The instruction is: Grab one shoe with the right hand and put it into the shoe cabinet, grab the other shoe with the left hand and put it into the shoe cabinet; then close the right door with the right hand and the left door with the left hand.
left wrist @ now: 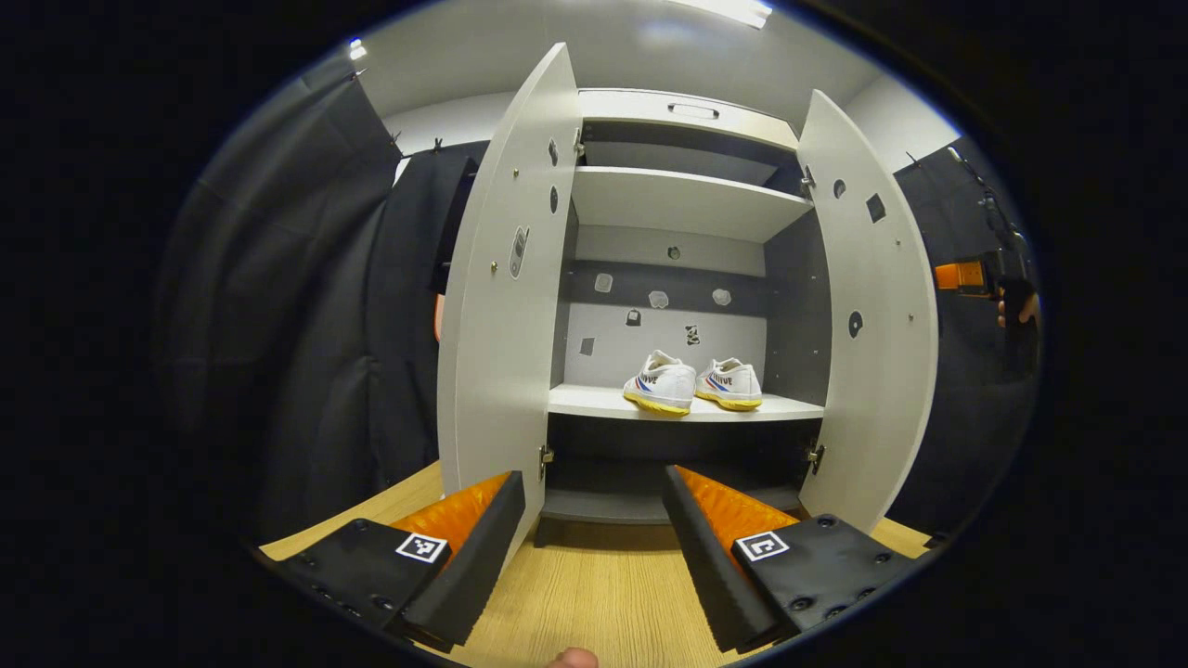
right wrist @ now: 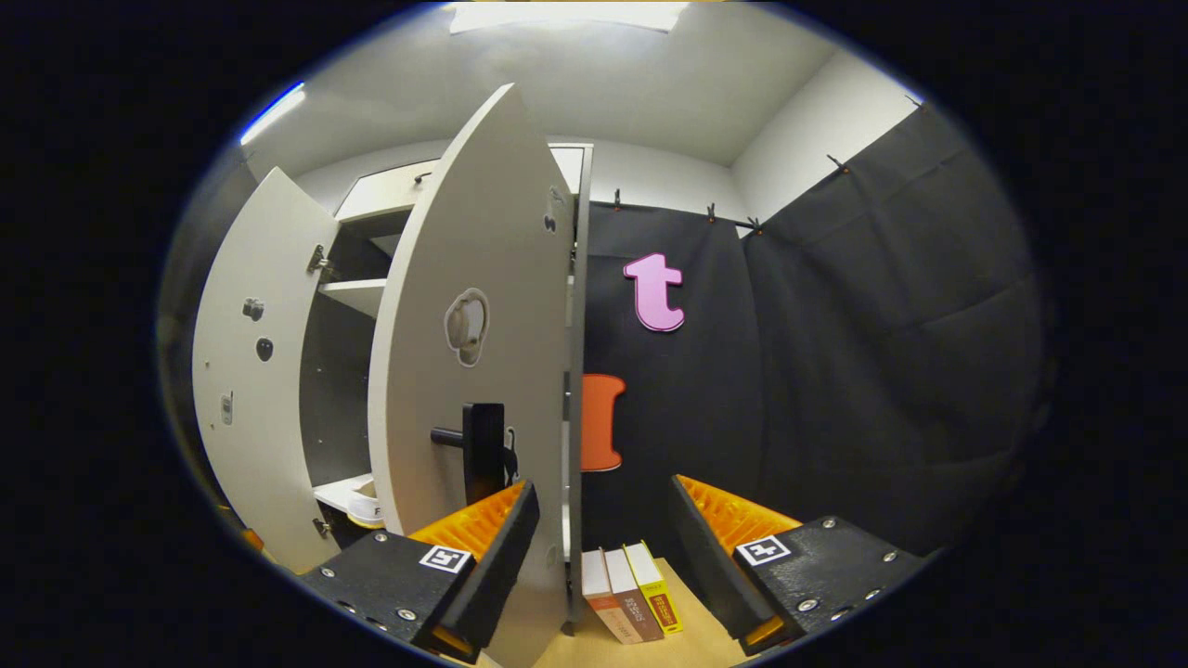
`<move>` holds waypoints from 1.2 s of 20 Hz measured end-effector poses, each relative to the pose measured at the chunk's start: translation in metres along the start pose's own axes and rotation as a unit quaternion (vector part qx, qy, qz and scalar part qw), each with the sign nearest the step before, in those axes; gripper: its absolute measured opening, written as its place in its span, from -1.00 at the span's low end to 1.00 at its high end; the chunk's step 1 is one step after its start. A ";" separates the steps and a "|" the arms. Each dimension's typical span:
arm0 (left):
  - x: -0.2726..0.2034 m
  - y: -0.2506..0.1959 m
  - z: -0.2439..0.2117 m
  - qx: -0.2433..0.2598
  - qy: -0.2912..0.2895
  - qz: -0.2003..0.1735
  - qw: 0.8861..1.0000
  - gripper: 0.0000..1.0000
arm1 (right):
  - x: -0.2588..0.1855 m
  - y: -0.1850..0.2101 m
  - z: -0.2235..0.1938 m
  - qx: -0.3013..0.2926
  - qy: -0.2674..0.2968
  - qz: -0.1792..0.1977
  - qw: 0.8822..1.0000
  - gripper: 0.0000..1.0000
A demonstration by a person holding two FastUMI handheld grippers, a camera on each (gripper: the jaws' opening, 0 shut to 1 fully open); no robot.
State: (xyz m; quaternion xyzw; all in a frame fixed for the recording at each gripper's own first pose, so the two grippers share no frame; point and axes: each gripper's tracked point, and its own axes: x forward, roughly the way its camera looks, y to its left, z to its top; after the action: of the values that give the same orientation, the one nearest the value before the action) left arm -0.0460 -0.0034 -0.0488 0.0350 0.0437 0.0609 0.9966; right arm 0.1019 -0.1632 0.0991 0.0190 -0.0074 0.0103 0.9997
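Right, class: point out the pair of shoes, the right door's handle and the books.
shoes [left wrist: 692, 384], left gripper view, heel of the left shoe
handle [right wrist: 483, 452], right gripper view, its upright bar
books [right wrist: 633, 594], right gripper view, middle book's spine

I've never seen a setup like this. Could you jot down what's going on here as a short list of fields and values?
shoes: two white shoes side by side on a cabinet shelf
left door: open
right door: open, black handle close ahead of the right gripper
left gripper: open, empty, facing the cabinet
right gripper: open, empty
books: three, standing beside the cabinet
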 end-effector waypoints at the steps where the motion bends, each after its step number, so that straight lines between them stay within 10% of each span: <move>1: 0.000 0.001 0.000 0.002 -0.001 0.000 1.000 0.94 | 0.002 0.013 -0.001 0.000 0.000 0.011 1.000 0.77; 24: -0.003 0.015 -0.012 0.019 0.010 -0.001 1.000 0.90 | 0.070 0.148 -0.036 0.018 0.016 0.098 0.995 0.83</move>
State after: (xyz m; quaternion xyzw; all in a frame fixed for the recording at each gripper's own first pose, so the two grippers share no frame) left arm -0.0515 0.0116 -0.0590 0.0529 0.0546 0.0595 0.9953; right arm 0.1695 -0.0128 0.0695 0.0363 0.0074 0.1087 0.9934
